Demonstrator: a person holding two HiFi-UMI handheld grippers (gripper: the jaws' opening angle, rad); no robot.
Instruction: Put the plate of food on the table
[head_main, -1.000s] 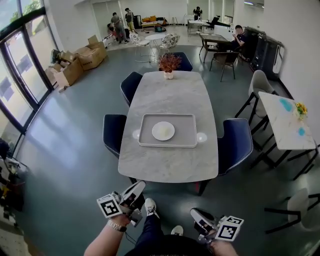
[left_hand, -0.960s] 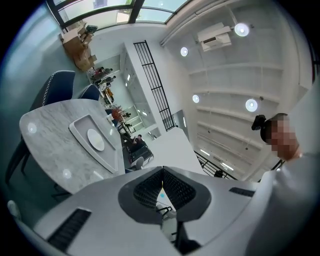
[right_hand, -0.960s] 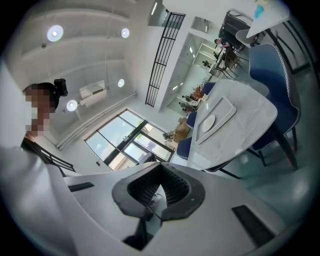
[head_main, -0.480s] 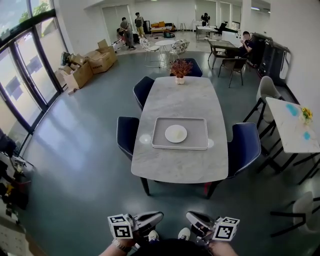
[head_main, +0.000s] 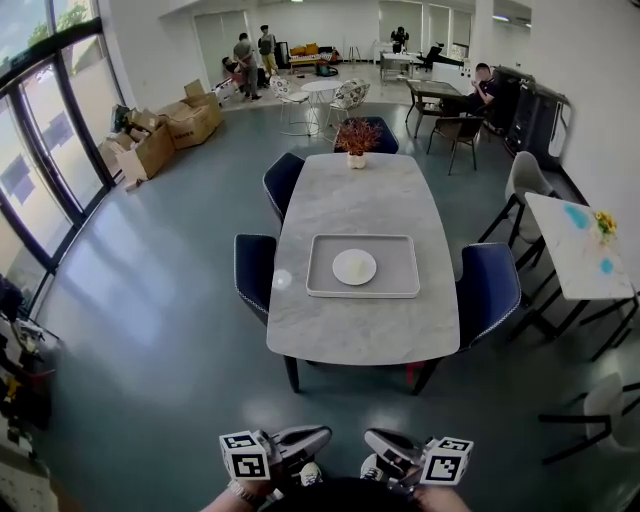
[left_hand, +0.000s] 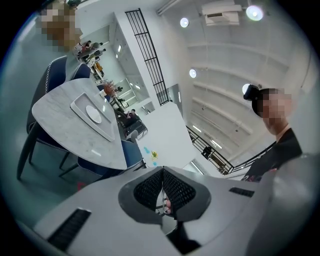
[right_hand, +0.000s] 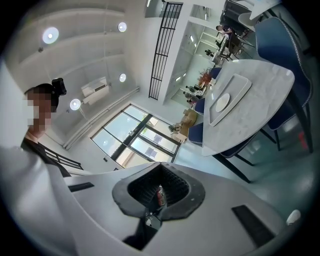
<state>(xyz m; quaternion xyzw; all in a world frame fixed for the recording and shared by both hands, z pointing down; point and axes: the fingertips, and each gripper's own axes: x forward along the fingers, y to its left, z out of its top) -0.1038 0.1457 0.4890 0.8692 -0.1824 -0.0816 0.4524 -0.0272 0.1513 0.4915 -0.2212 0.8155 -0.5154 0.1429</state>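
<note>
A white plate (head_main: 354, 266) lies in a grey tray (head_main: 400, 284) in the middle of a marble table (head_main: 360, 330), some way ahead of me. My left gripper (head_main: 322, 434) and right gripper (head_main: 372, 438) sit low at the bottom edge of the head view, well short of the table, with their tips turned toward each other. Both are shut with nothing in them. In the left gripper view the jaws (left_hand: 162, 172) are pressed together, and the plate (left_hand: 93, 114) shows far off at upper left. The right gripper (right_hand: 161, 169) also looks shut, with the plate (right_hand: 222, 102) far off at upper right.
Dark blue chairs (head_main: 254, 270) (head_main: 488, 290) stand round the table, and a potted plant (head_main: 357, 138) stands at its far end. A second white table (head_main: 580, 250) is on the right. Cardboard boxes (head_main: 160, 135) are piled at back left. People are in the far room.
Both grippers have sunk toward the bottom edge and turned inward, closer together. The table has shifted slightly right in view. Plate and tray have not moved on the table.
</note>
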